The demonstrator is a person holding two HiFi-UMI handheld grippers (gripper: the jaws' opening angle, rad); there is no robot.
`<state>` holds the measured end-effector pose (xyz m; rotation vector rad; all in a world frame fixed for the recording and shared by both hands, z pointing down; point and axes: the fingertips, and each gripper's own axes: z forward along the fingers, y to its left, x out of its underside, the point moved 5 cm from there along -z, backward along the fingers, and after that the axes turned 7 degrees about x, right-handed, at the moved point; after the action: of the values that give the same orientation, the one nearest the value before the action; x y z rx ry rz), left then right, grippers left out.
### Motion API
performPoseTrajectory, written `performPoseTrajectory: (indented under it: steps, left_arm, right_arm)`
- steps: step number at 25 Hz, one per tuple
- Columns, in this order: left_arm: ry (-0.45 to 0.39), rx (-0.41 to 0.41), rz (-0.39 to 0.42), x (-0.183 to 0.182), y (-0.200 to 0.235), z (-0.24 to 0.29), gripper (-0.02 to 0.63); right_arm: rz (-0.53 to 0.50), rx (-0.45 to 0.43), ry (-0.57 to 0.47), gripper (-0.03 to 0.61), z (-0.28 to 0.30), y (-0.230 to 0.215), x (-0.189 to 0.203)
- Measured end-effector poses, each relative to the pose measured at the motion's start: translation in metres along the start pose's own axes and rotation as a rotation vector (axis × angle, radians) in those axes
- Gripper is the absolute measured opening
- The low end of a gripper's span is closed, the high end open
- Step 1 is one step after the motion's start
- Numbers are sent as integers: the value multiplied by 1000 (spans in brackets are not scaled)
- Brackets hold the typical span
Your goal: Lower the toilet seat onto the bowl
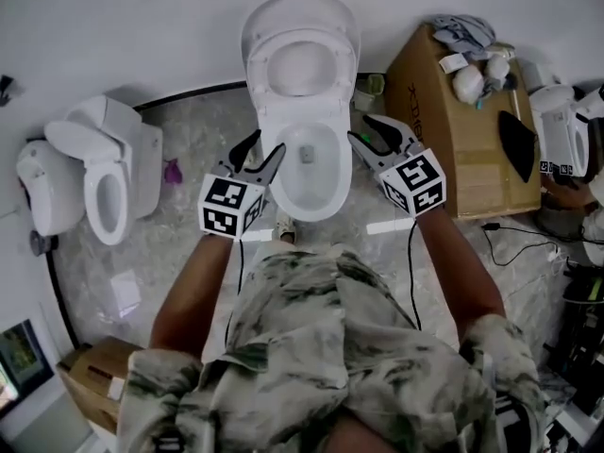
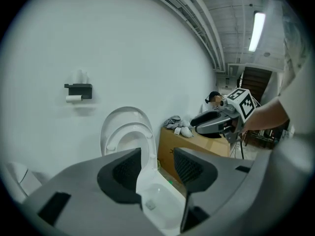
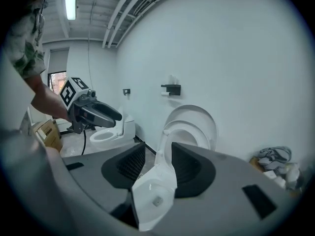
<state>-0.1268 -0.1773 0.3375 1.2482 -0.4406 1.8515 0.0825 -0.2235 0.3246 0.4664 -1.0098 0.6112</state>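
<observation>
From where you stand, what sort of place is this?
Probably a mock bathroom in a workspace: one toilet with its seat raised, a second toilet beside it, a paper-roll holder on the wall, and a cardboard box.

A cardboard box (image 1: 444, 130) stands on grey marbled floor (image 1: 189, 125) by a white wall (image 1: 113, 36).

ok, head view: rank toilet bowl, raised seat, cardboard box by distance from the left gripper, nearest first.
1. toilet bowl, just right of the left gripper.
2. raised seat, upright behind the bowl.
3. cardboard box, right of the toilet.
</observation>
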Motion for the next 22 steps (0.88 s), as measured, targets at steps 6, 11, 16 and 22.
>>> performPoseTrajectory:
  steps: [6,11,16,22]
  left_arm:
    - [21,27,30,-13,57,28,221]
    - [35,55,54,-23,93,54,220]
    - [51,72,91,-31,130,84,218]
    - [80,78,109,-40,174,118,212]
  right_arm:
    - [-19,26,11,184,59,-15,-22]
    - [-46,49,42,183,104,-33,-31]
    - [-90,68,84,179,147,-54,-35]
    - [-137,81,118,172,195,-83,-45]
